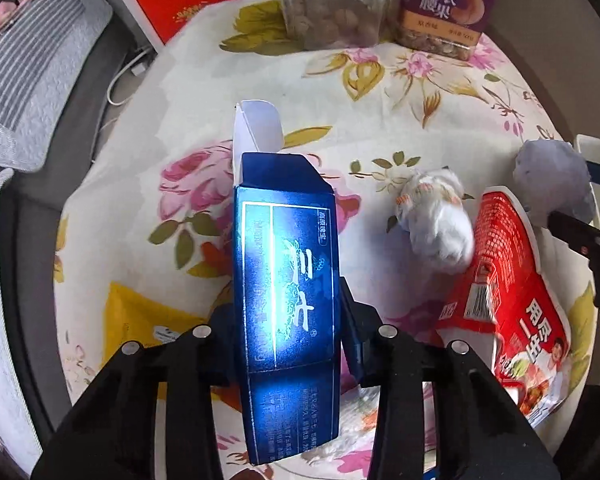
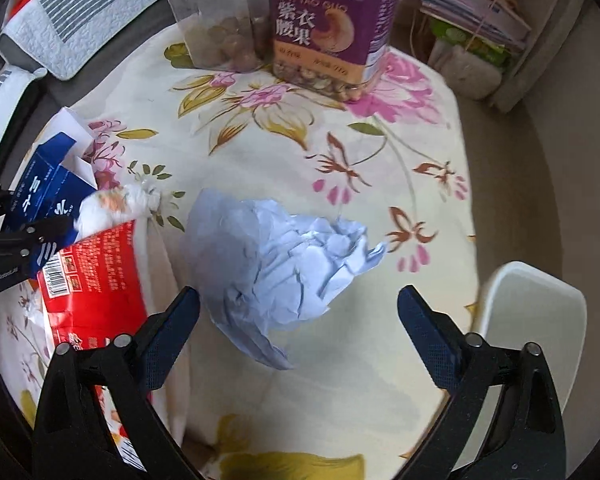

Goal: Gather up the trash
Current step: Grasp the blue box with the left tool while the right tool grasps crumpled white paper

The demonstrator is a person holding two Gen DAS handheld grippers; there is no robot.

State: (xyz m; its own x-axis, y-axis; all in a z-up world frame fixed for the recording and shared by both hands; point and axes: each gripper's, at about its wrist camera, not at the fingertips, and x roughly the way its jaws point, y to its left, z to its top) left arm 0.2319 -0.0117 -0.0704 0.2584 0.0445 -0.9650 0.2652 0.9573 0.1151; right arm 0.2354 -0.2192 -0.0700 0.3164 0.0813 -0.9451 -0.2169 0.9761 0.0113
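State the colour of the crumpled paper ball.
Pale blue; the crumpled paper ball shows best in the right wrist view.

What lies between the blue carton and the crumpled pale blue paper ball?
In the right wrist view, a small white wad and a red wrapper lie between the blue carton and the paper ball.

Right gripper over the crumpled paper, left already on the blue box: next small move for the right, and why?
Probably lower a little further, then close. The right gripper has its jaws wide apart, and the crumpled paper lies between and just ahead of the fingertips, untouched. The left gripper already clamps the blue box, so the paper looks like the right's next pickup.
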